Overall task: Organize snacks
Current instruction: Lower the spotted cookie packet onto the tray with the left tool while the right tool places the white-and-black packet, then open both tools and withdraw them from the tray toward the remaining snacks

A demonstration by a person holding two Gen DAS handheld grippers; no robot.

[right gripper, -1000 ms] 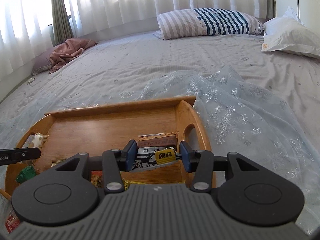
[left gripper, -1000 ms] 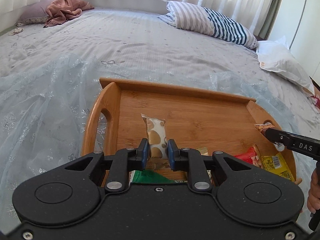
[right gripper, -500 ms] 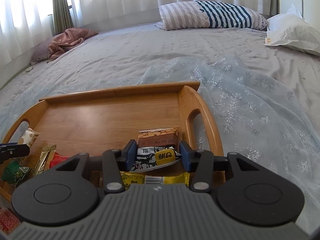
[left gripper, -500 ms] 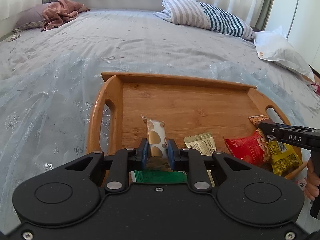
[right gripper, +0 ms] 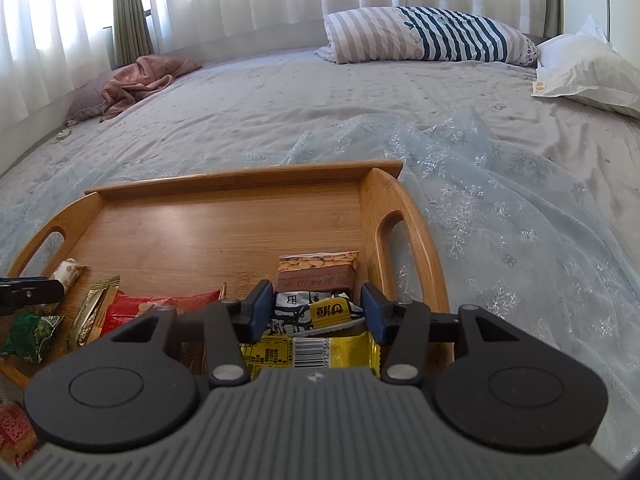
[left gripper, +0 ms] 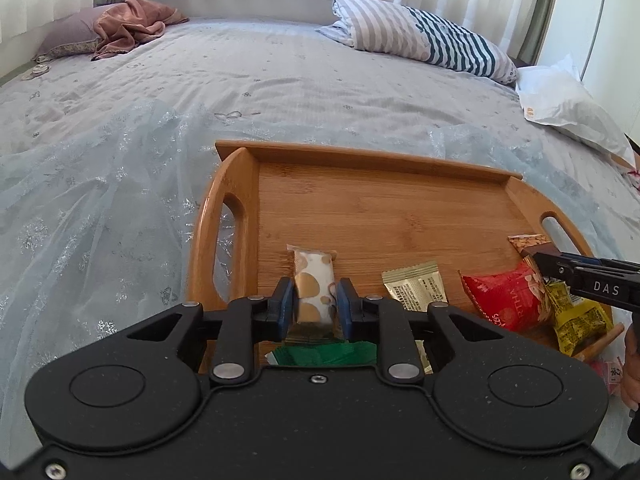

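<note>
Snacks are going down on the wooden tray [left gripper: 400, 184], which sits on the bed [left gripper: 280, 80] over a sheer snowflake cloth [left gripper: 100, 184] — presumably so everything ends up gathered in one carryable place. Left tongs [left gripper: 314, 304] are easing apart around the white bar with gold spots [left gripper: 314, 280], which lies on the tray floor by the left handle; pads look just clear of the wrapper, so that reads as a release. Right tongs [right gripper: 316, 310] are spreading too, the black-and-white packet with a yellow label [right gripper: 316, 312] lying between them, no longer pinched — set beside the brown nut bar [right gripper: 316, 276] at the right handle. Also in the tray: a red bag [left gripper: 500, 296], a gold sachet [left gripper: 414, 288], a yellow packet [right gripper: 308, 354], a green one [right gripper: 32, 332]. Far half of the tray is bare wood
</note>
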